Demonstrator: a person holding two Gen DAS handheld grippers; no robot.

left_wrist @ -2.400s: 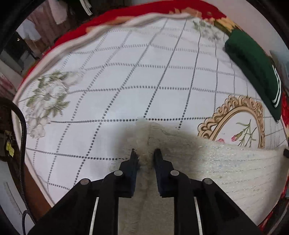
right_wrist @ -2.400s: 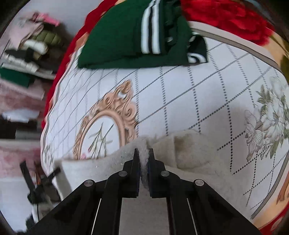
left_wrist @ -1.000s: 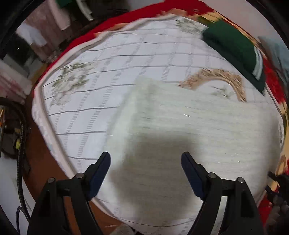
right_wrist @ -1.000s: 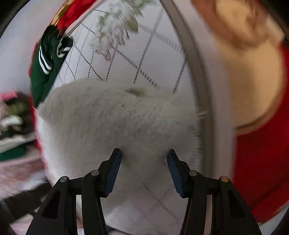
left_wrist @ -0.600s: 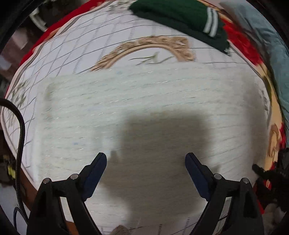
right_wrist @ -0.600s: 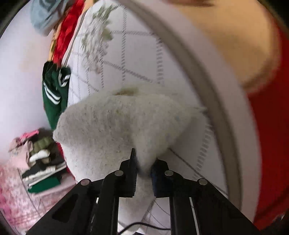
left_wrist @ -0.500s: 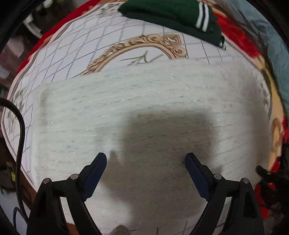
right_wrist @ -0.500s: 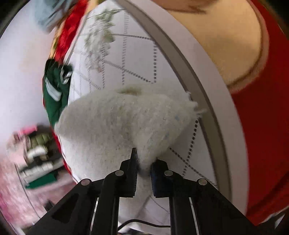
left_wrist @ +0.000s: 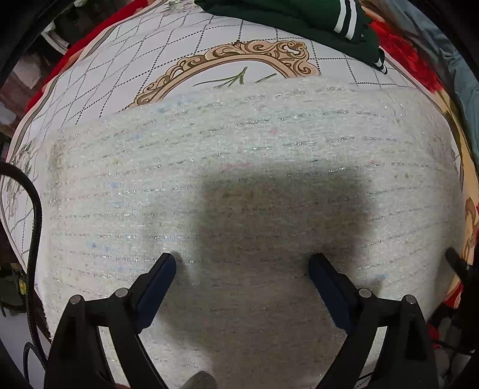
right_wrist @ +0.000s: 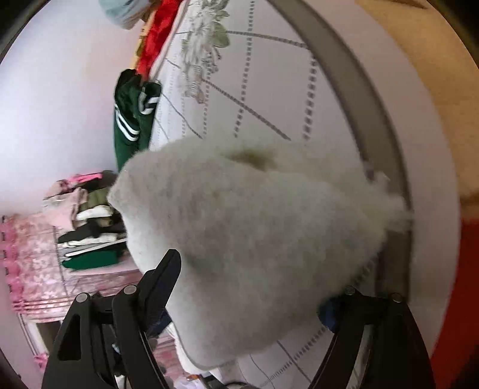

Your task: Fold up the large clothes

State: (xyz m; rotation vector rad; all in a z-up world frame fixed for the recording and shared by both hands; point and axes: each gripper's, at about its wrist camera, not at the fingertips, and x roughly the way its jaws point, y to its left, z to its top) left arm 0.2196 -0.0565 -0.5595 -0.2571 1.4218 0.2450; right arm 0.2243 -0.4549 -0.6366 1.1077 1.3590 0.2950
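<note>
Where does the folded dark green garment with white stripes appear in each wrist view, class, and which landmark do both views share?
Left wrist view: the green garment lies along the top edge, beyond the cream sweater.
Right wrist view: the green garment sits upper left, behind the sweater.
Shared landmark: the white diamond-grid bedspread.

A cream knit flecked with silver, pale blue and pink threads covers a white cloth with a dotted black diamond grid, grey-green flowers and a gold scroll frame. Beyond, a dark green garment bears white stripes; bedding shows red.
</note>
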